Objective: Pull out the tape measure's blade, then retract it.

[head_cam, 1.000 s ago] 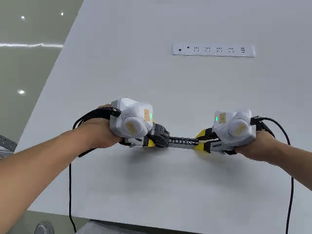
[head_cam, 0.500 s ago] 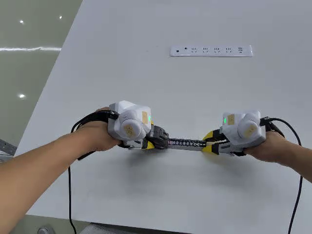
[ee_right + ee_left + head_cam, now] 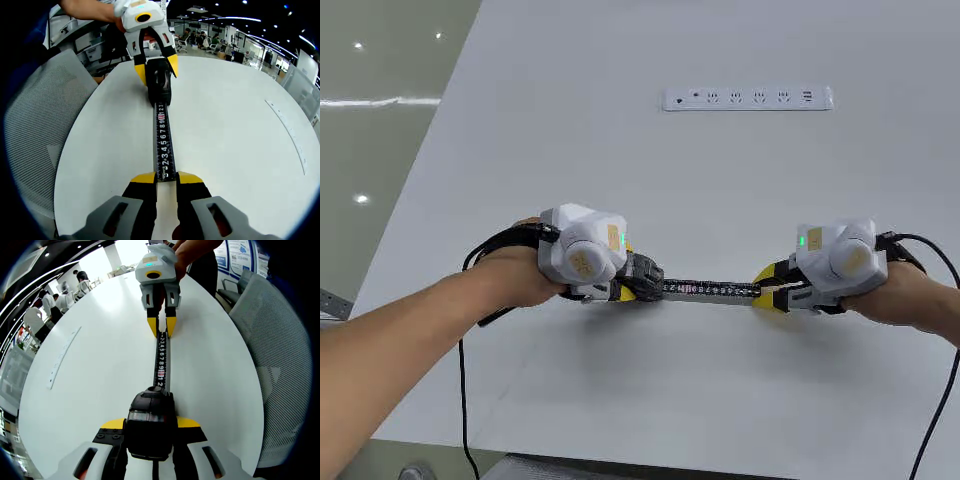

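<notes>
Two grippers: the left gripper and the right gripper are low over the white table, with the tape measure between them.
Left gripper: its jaws are closed on both sides of the black case and hold it tight.
Right gripper: its jaws are nearly closed and pinch the end of the blade.
What changed: the right gripper is further to the right than a second ago, and the left gripper is in about the same spot. More blade shows between them now.
What that means: I think the pulling-out part is going well but may not be done. The pulling-back part has not started.
Where the tape is: the case sits on the table in the left jaws. The blade runs straight, just above the table, to the right jaws.
Head view: it shows both hands at once and a power strip far back on the table. The numbers are too small to read there.
Gripper views: the numbers on the blade are easy to read and go past ten.
</notes>
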`<state>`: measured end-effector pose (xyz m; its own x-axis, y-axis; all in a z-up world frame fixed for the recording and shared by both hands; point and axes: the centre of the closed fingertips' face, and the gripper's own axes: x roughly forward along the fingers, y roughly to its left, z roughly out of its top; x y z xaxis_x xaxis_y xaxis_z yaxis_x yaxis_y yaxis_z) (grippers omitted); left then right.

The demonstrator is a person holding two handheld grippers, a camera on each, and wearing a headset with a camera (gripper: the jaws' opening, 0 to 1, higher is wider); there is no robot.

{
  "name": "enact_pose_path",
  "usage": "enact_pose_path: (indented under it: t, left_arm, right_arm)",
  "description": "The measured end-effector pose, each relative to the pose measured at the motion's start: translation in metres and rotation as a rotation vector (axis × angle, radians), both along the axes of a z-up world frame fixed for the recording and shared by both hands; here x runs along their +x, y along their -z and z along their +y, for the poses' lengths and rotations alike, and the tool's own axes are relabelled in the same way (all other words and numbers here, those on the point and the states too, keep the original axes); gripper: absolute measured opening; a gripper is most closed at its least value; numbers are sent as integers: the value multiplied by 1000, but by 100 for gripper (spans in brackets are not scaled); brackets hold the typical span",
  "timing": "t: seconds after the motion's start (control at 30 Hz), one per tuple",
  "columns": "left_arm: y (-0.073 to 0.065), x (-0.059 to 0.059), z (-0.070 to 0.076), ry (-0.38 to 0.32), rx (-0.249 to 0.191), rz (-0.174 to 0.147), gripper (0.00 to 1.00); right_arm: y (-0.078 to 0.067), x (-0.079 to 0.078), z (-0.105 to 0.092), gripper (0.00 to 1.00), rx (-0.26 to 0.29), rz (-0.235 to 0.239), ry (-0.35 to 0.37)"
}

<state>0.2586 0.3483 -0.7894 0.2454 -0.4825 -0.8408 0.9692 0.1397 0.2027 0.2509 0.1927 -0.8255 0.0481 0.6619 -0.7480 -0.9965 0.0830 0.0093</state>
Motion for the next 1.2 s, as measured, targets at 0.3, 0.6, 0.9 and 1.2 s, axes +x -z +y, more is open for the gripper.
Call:
enact_pose_path:
  t: [0.3,0.6,0.9,1.2]
  left_arm:
    - [0,0,0,3,0,-4,31]
    - [0,0,0,2,1,-3,31]
    - [0,0,0,0,2,1,31]
    - [0,0,-1,-1,2,8,31]
  right_arm:
    - [-1,-7,-10,10,-4,-1,9]
    - [-4,-9,-27,10,-12,2,16]
    - [-6,-11,-39,10,-19,0,23]
    - [-8,-12,-57,10,-34,-1,32]
